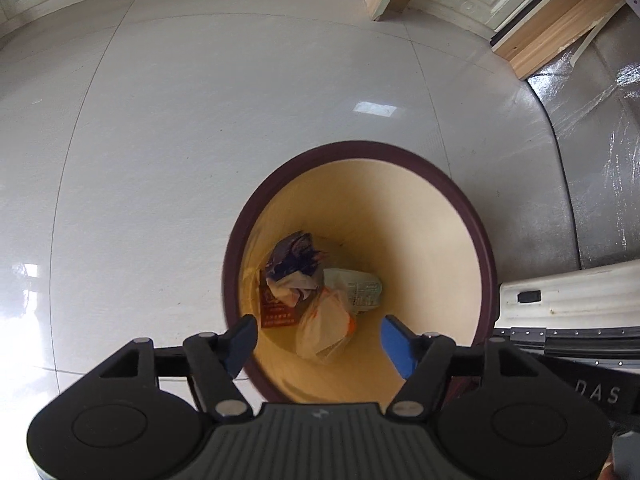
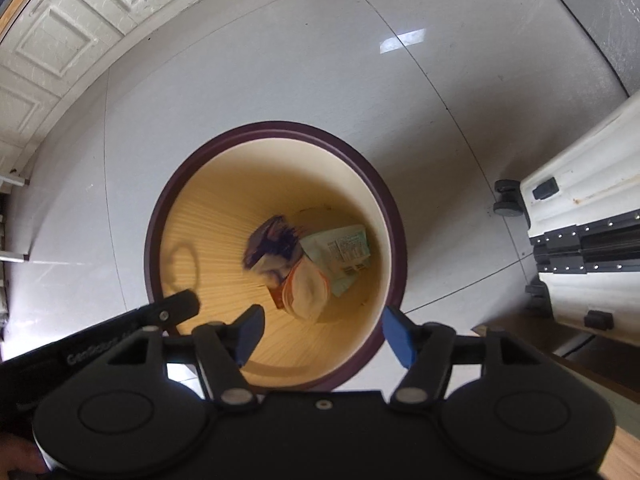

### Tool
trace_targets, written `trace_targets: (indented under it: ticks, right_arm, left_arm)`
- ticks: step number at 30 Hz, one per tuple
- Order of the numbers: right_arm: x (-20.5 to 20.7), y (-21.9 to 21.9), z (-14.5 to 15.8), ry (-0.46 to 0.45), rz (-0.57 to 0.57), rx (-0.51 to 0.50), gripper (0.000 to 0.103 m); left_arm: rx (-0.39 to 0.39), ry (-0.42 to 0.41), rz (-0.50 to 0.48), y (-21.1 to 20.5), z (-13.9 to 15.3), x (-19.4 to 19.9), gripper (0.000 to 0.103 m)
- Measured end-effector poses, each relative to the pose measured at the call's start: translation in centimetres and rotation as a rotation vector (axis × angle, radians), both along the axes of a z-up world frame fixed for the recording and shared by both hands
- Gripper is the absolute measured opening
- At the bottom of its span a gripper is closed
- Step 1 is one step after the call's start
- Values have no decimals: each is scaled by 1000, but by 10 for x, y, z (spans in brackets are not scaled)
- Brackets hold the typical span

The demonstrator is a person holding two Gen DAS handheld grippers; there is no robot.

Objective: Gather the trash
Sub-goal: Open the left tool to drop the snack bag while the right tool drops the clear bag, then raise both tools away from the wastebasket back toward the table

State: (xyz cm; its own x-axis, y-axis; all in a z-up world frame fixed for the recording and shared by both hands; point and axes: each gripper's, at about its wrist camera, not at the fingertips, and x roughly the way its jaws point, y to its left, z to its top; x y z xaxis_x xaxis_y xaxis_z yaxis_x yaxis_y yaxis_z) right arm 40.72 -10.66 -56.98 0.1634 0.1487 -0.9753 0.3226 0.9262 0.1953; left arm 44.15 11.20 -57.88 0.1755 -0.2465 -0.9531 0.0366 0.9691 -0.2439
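A round trash bin with a dark maroon rim (image 1: 486, 256) and a tan inside stands on the floor; its rim also shows in the right wrist view (image 2: 396, 216). At its bottom lie a crumpled purple wrapper (image 1: 296, 258), a pale plastic bag (image 1: 326, 326), a green-white printed packet (image 1: 362, 290) and a red card (image 1: 276, 314). The same purple wrapper (image 2: 272, 244), green packet (image 2: 340, 252) and pale bag (image 2: 308, 290) show in the right wrist view. My left gripper (image 1: 318, 344) is open and empty above the bin's mouth. My right gripper (image 2: 322, 336) is open and empty above the bin.
The floor is glossy white tile (image 1: 200, 140). A white suitcase with black wheels (image 2: 580, 216) lies right of the bin. Wooden beams (image 1: 560, 20) lean on the far wall. A silver foil mat (image 1: 600, 140) covers the floor at right. White panelled doors (image 2: 60, 40) stand far left.
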Motion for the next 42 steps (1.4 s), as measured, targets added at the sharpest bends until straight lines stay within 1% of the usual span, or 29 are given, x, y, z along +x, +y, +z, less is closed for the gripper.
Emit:
trace_targets:
  ticks: [2, 4, 5, 6, 7, 8, 9, 10, 11, 12, 13, 15, 19, 21, 25, 29, 33, 39, 42]
  right_arm:
    - [-2, 2, 1, -4, 25, -20, 68]
    - [-4, 3, 5, -19, 48, -46, 72]
    - [-5, 4, 8, -29, 62, -66, 76]
    - [-6, 5, 11, -41, 78, -91, 82]
    - [-7, 6, 13, -52, 95, -114, 85]
    - [-8, 7, 16, -65, 114, -130, 86]
    - [-10, 8, 18, -73, 132, -138, 86]
    - [-10, 8, 21, -76, 147, -144, 88]
    - [-12, 8, 23, -79, 157, -151, 92]
    - [-14, 8, 25, -82, 163, -166, 100]
    - [-15, 10, 27, -86, 168, -189, 101]
    - [-20, 11, 33, -91, 176, -232, 103]
    - [-28, 15, 45, -79, 188, -240, 103]
    - [-32, 19, 58, -72, 205, -260, 103]
    - [-41, 23, 94, -83, 229, -246, 103]
    - [-48, 32, 132, -96, 261, -279, 103]
    - [-58, 36, 173, -106, 276, -285, 103]
    - [-78, 31, 236, -96, 285, -281, 103]
    - [-86, 26, 269, -116, 311, -291, 103]
  left_arm:
    - [4, 14, 9, 5, 0, -5, 71]
    - [17, 23, 14, 7, 0, -9, 75]
    - [23, 26, 17, 9, 1, -11, 76]
    - [28, 29, 21, 11, 2, -13, 79]
    - [34, 31, 24, 12, 4, -15, 83]
    - [41, 32, 26, 14, 6, -17, 85]
    - [48, 32, 28, 16, 9, -20, 90]
    - [54, 31, 31, 14, 12, -21, 93]
    - [57, 30, 36, 16, 15, -23, 98]
    - [60, 28, 42, 17, 19, -25, 101]
    - [64, 26, 51, 20, 23, -28, 103]
    - [66, 20, 65, 23, 31, -33, 103]
    - [75, 18, 82, 29, 51, -44, 103]
    - [81, 18, 87, 30, 65, -52, 103]
    - [83, 5, 88, 30, 98, -69, 103]
    - [81, -11, 99, 30, 138, -83, 103]
    - [86, -30, 126, 35, 185, -94, 103]
    - [90, -66, 176, 46, 262, -114, 103]
    - [85, -86, 185, 45, 296, -127, 103]
